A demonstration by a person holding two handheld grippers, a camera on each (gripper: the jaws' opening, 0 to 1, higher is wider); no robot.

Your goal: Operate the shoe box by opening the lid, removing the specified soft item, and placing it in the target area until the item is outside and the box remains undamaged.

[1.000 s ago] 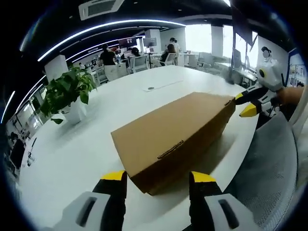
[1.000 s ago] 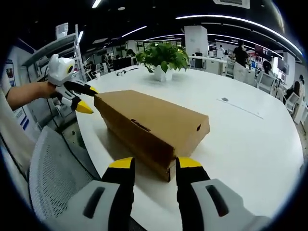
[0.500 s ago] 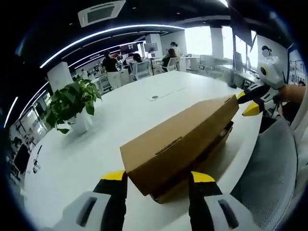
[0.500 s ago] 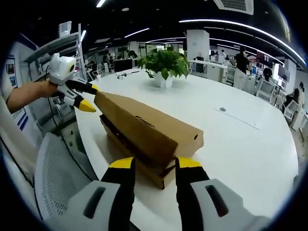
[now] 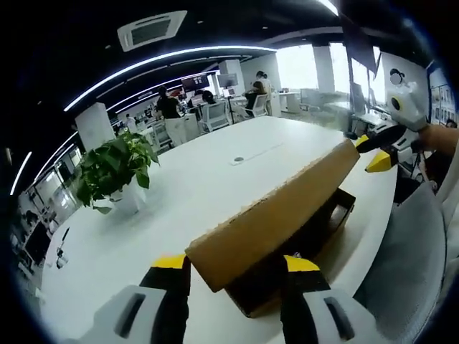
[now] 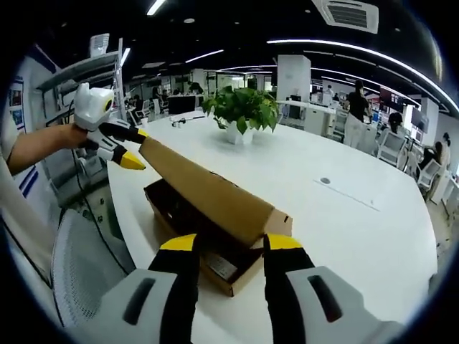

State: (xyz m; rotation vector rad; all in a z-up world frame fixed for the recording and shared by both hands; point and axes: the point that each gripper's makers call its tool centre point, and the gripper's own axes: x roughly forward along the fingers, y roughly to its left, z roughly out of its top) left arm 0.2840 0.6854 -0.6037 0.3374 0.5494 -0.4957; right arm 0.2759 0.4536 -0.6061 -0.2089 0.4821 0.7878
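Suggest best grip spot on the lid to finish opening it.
Grip the lid by its raised front flap at the two end corners, coming from the open near side. The lid is tilted up off the box base, hinged along the far edge, so the flap edge stands clear. Each tool, left and right, looks set at a corner.

The shoe box [image 6: 215,251] sits on the table [image 6: 358,229], plant [image 6: 242,109] behind it.

L view looked close along the shoe box [image 5: 276,218] from one end, R view [image 6: 208,193] from the opposite; both shared box, tabletop [image 5: 179,193].
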